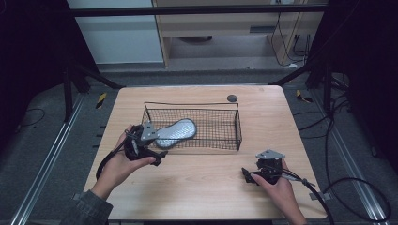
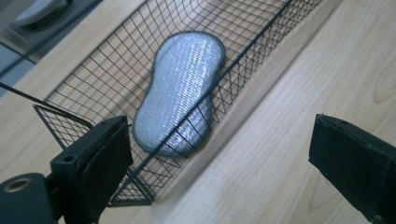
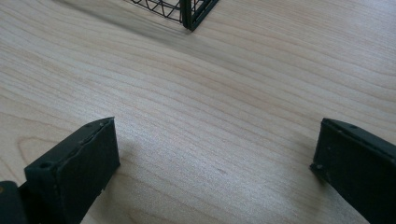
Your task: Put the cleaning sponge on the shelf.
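A light wooden table [image 1: 197,187] is seen from above, with a person's forearms entering from the bottom edge. At the left, the left gripper [image 1: 149,149] is held just outside the near left corner of a black wire basket [image 1: 234,123]. Its jaws are spread wide and nothing is held between them; in the left gripper view one jaw sits over the basket's corner and the other over bare wood. Inside the basket, towards its left end, a silvery-grey sponge [image 2: 180,91] shaped like a peanut is lying flat on the mesh floor, angled across it, apart from both jaws.

Further right, the rest of the basket stands empty. At the right, the right gripper [image 1: 251,176] is rested low over the table, well apart from the basket, its jaws likewise spread on nothing.

The step in hand is judged to be work on the sponge by the left gripper, either an approach or a withdrawal. If it is to be picked up, the jaws would need to be lifted over the wire wall, lowered astride the sponge's narrow waist, and closed.
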Motion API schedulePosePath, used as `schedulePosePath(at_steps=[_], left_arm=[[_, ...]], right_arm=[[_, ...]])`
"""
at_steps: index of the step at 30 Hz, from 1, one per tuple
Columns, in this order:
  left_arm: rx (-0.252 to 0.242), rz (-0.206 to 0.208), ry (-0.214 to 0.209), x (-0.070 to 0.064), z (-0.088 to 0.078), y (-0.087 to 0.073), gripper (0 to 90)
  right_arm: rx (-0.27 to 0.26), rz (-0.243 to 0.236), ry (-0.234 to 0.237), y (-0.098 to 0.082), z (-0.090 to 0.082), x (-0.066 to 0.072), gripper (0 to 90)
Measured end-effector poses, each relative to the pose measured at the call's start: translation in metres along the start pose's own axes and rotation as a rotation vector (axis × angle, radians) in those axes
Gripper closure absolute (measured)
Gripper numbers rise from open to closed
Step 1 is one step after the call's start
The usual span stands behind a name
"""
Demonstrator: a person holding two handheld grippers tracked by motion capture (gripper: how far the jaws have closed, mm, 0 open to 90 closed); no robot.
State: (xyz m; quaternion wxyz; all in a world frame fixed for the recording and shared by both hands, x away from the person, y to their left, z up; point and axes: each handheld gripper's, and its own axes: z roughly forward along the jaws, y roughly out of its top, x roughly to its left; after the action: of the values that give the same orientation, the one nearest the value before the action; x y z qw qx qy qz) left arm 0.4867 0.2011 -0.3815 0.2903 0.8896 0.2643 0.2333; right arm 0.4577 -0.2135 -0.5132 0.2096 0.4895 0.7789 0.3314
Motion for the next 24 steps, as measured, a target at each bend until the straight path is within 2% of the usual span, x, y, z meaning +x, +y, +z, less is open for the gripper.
schedulePosePath(at_steps=[5,6,9,11,15,18,19,22,24], left_arm=[[0.007,-0.020,0.001,-0.009,0.003,-0.020,5.3],[0.007,-0.020,0.001,-0.009,0.003,-0.020,5.4],[0.000,-0.058,-0.014,-0.014,0.006,-0.035,5.5],[0.001,-0.065,-0.019,-0.015,0.007,-0.039,5.7],[0.011,-0.112,-0.040,-0.020,0.015,-0.061,5.7],[0.031,-0.116,-0.042,-0.020,0.018,-0.068,5.6],[0.054,-0.126,-0.023,-0.018,0.022,-0.076,5.6],[0.062,-0.166,-0.020,-0.013,0.026,-0.088,5.4],[0.080,-0.180,0.004,-0.008,0.028,-0.096,5.4]], right_arm=[[0.000,0.000,0.000,0.000,0.000,0.000,0.4],[0.000,0.000,0.000,0.000,0.000,0.000,0.4],[0.000,0.000,0.000,0.000,0.000,0.000,0.4],[0.000,0.000,0.000,0.000,0.000,0.000,0.4],[0.000,0.000,0.000,0.000,0.000,0.000,0.4],[0.000,0.000,0.000,0.000,0.000,0.000,0.4],[0.000,0.000,0.000,0.000,0.000,0.000,0.4],[0.000,0.000,0.001,0.000,0.000,0.000,0.4],[0.000,-0.001,0.001,0.000,0.000,0.000,0.4]])
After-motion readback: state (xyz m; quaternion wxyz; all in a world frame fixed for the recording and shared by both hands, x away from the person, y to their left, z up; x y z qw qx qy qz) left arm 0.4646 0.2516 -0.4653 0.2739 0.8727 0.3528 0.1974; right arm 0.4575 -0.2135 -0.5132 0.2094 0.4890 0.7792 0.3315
